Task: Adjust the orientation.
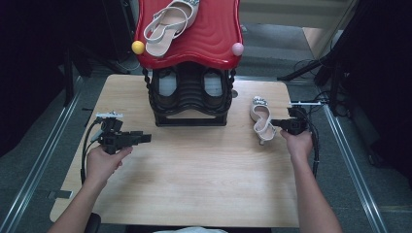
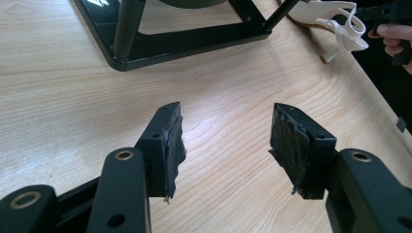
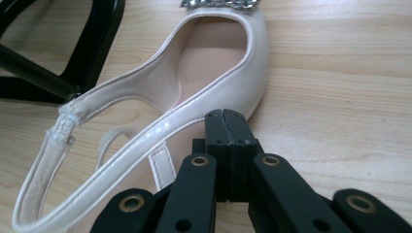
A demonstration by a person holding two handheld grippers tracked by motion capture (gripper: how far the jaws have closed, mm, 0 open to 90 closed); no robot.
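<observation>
2 grippers work the table: the right gripper (image 3: pixel 227 121), jaws together, touches a cream shoe (image 3: pixel 214 73); the left gripper (image 2: pixel 226 141) hovers apart. No writing is readable.

From my feed, the pale cream patent-look slingback shoe (image 3: pixel 214 63) is glossy and smooth. The light wooden table (image 2: pixel 73 97) looks matt with visible grain, and I see rough, frayed black pads (image 2: pixel 291 145) on the left gripper (image 2: pixel 226 145).
</observation>
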